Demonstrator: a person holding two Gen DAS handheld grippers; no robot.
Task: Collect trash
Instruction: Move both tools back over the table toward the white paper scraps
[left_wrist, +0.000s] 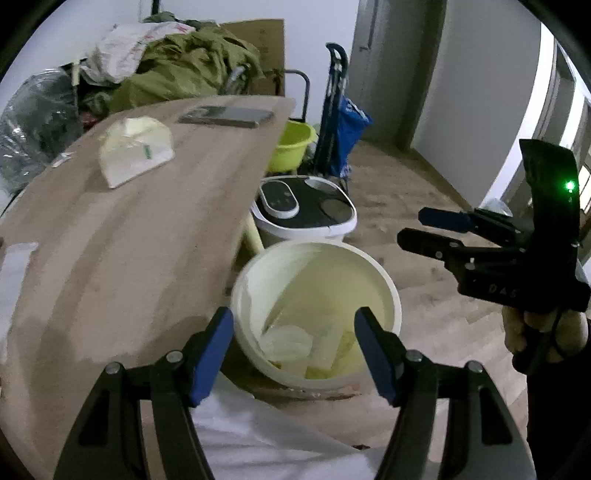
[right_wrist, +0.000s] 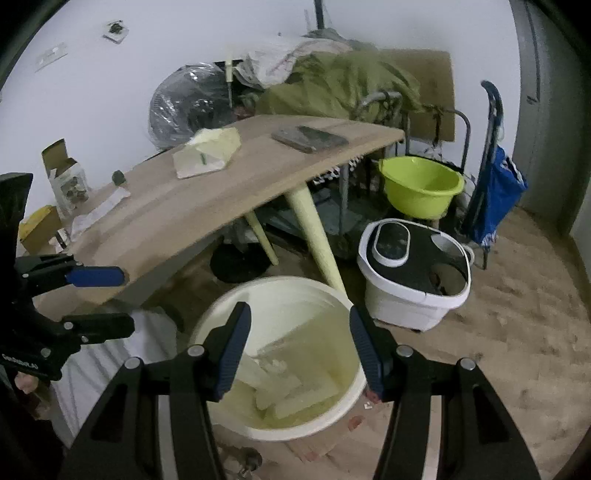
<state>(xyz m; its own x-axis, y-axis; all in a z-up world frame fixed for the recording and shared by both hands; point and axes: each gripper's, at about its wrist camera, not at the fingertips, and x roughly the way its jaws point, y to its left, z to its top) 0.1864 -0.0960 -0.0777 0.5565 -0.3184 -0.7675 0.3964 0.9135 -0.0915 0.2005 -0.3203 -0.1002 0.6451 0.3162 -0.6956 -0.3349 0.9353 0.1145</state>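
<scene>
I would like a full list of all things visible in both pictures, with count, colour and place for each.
round plastic bucket: one, cream-white, on the floor by the table, pale scraps inside
wooden table: one, light brown
crumpled paper bag: one, whitish, on the table
flat dark slab: one, grey, table's far end
plastic basin: one, lime green, on the floor
lidded tub: one, white and black, beside the bucket
trolley bag: one, blue, by the wall
left gripper: black, blue pads, open, empty
right gripper: black, blue pads, open, empty

pale letters "DAS" on the black body of the right gripper, faint blurred lettering on the left gripper body, unreadable, other printing too small
</scene>
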